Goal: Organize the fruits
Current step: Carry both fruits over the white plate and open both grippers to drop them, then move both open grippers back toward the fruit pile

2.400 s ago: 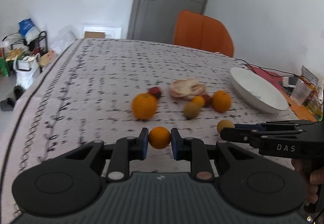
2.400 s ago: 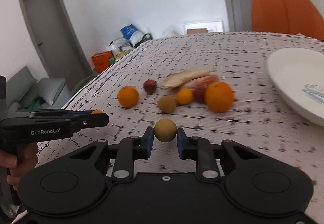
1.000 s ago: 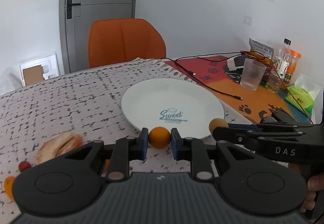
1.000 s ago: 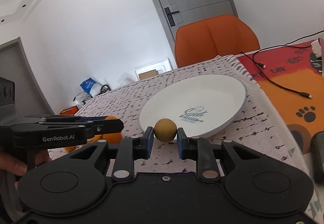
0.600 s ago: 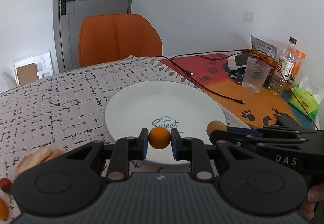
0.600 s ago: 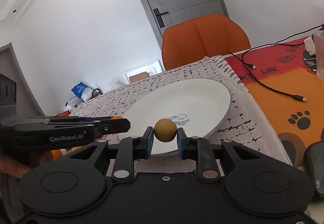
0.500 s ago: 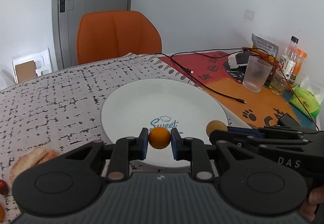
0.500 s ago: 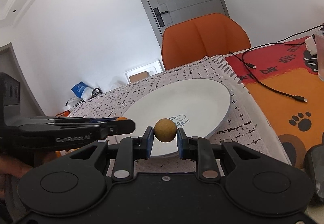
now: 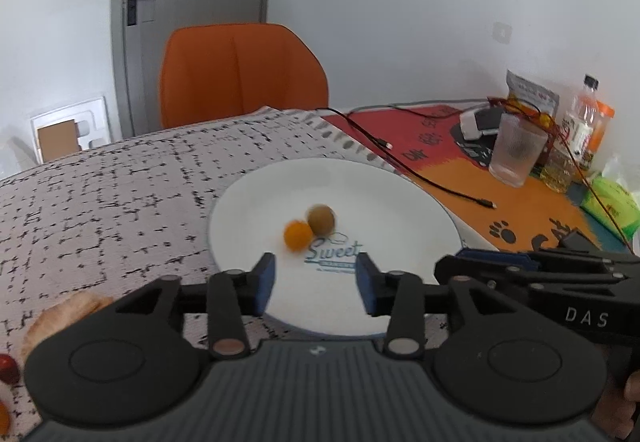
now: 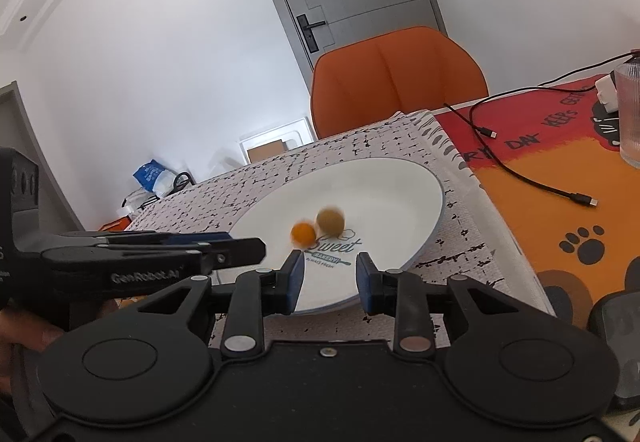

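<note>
Glossy white plate (image 9: 400, 202) on printed cloth (image 9: 120, 194) — matt black plastic fingers (image 9: 262, 284).

Orange fruit (image 9: 298, 235) and olive-brown fruit (image 9: 321, 219) on white plate (image 9: 396, 198); black-flecked grey tablecloth (image 9: 120, 202); orange chair (image 9: 240, 70).

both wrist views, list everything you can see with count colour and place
plate: 1, white with blue print, on the speckled cloth
orange fruit: 1, orange, on the plate, blurred
brown fruit: 1, brown, on the plate beside the orange fruit
cloth: 1, white with black flecks, over the table
mat: 1, red and orange with paw prints, right of the cloth
cable: 1, black, across the mat
glass: 1, clear, on the mat
bottle: 1, clear, behind the glass
chair: 1, orange, beyond the table
door: 1, grey, behind the chair
left gripper: 1, black with blue pads, open over the plate's near edge
right gripper: 1, black with blue pads, open over the plate's near edge
</note>
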Demonstrator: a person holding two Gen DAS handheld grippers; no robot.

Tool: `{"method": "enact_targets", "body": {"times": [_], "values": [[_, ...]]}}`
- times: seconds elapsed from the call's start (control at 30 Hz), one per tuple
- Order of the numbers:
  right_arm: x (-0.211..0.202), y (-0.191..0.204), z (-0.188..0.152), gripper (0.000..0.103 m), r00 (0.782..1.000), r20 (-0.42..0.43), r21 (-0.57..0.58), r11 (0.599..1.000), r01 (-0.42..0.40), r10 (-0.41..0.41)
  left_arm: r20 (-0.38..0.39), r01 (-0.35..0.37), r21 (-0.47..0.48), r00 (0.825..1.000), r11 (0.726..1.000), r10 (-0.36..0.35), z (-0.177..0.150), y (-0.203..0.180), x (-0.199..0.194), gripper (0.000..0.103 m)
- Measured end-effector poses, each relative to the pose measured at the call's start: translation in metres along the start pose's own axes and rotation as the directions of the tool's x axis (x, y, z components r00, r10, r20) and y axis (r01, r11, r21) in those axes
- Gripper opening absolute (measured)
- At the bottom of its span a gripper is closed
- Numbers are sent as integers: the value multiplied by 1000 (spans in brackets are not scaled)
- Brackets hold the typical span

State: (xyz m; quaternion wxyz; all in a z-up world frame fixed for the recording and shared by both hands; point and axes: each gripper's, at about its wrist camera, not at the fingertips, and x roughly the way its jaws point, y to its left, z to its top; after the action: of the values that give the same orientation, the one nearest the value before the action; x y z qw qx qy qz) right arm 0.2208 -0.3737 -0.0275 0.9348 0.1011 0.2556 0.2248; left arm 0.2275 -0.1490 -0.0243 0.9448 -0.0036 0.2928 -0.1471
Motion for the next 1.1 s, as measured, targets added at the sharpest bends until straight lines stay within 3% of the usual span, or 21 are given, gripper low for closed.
{"method": "enact_targets", "body": {"times": [0.2,0.37,0.6,1.1], "values": [[-5,10,-2,60,1000,19,-28,999,18,-17,50,-39,-23,998,999,40,-5,13,-22,77],[-10,13,0,72,999,27,-17,999,33,-32,50,-58,-56,997,997,61,-12,22,-36,85],[-18,23,0,103,995,57,-26,996,86,-85,68,-80,-85,994,993,85,-21,37,-57,93],[-16,54,-4,103,995,60,-72,994,79,-75,62,-138,-98,988,986,144,-35,58,-91,93]]}}
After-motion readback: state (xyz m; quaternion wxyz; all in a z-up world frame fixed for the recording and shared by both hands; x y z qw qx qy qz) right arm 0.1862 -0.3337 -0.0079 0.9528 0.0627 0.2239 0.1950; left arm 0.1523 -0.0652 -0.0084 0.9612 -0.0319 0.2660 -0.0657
